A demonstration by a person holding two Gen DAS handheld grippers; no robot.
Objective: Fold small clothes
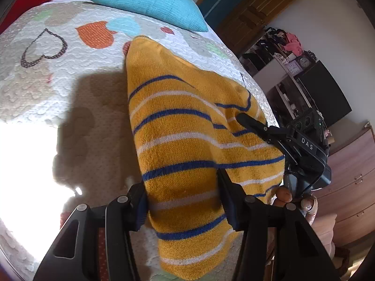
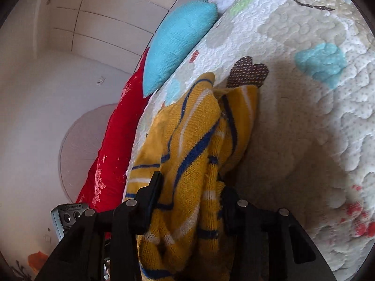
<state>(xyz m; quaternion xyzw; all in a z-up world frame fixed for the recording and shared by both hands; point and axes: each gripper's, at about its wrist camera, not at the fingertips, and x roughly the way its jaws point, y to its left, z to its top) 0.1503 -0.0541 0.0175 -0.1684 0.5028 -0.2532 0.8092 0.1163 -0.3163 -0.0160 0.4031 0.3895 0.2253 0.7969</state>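
A yellow knitted sweater [image 1: 178, 126] with blue and white stripes hangs bunched over the quilted bed [image 1: 58, 75]. My left gripper [image 1: 181, 182] is shut on a thick fold of it, with fabric filling the gap between both fingers. In the left wrist view my right gripper [image 1: 246, 119] comes in from the right, its black finger pressed into the sweater's upper edge, a hand behind it. In the right wrist view the sweater [image 2: 187, 140] is gathered in folds between the fingers of my right gripper [image 2: 189, 180], which is shut on it.
A turquoise cushion [image 1: 150, 0] and a red pillow [image 2: 112, 154] lie at the head of the bed. The bed's right edge [image 1: 262, 89] drops off toward a wooden dresser [image 1: 351, 175], shelves and a dark screen [image 1: 325, 91]. Bright sunlight washes out the quilt at the left.
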